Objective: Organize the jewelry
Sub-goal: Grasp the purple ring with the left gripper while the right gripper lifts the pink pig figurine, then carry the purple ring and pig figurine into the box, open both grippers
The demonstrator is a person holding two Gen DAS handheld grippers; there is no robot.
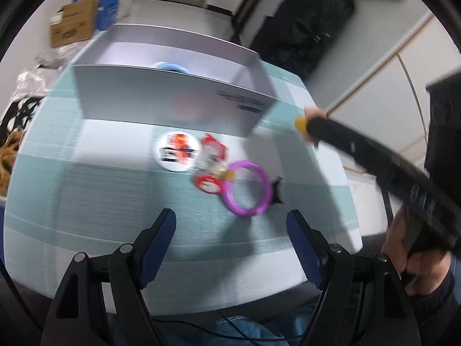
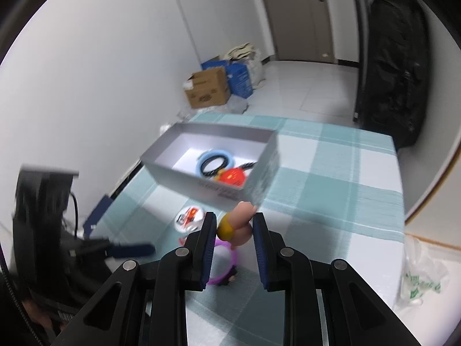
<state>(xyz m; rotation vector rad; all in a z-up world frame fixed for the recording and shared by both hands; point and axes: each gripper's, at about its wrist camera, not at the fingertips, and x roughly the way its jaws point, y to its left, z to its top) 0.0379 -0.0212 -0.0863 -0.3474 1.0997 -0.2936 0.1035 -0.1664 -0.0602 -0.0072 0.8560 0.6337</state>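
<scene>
My right gripper (image 2: 234, 216) is shut on a small peach-and-yellow trinket (image 2: 227, 230) and holds it above the checked cloth, just short of the grey box (image 2: 207, 186). In the left wrist view that gripper (image 1: 307, 127) reaches in from the right, with the trinket (image 1: 299, 122) at the box's right corner. The box holds a blue ring (image 2: 214, 155), a black cord and a red piece (image 2: 233, 176). My left gripper (image 1: 230, 219) is open over the cloth with nothing between its fingers. Ahead of it lie a purple bangle (image 1: 266, 183), a red packet (image 1: 211, 155) and a white round badge (image 1: 175, 151).
The teal checked cloth (image 2: 331, 201) covers the table. A small black item (image 1: 277, 191) lies by the bangle. A plastic bag (image 2: 423, 276) sits at the right edge. Cardboard and blue boxes (image 2: 210, 89) stand on the floor beyond, and a black bag (image 2: 394, 80) leans by the wall.
</scene>
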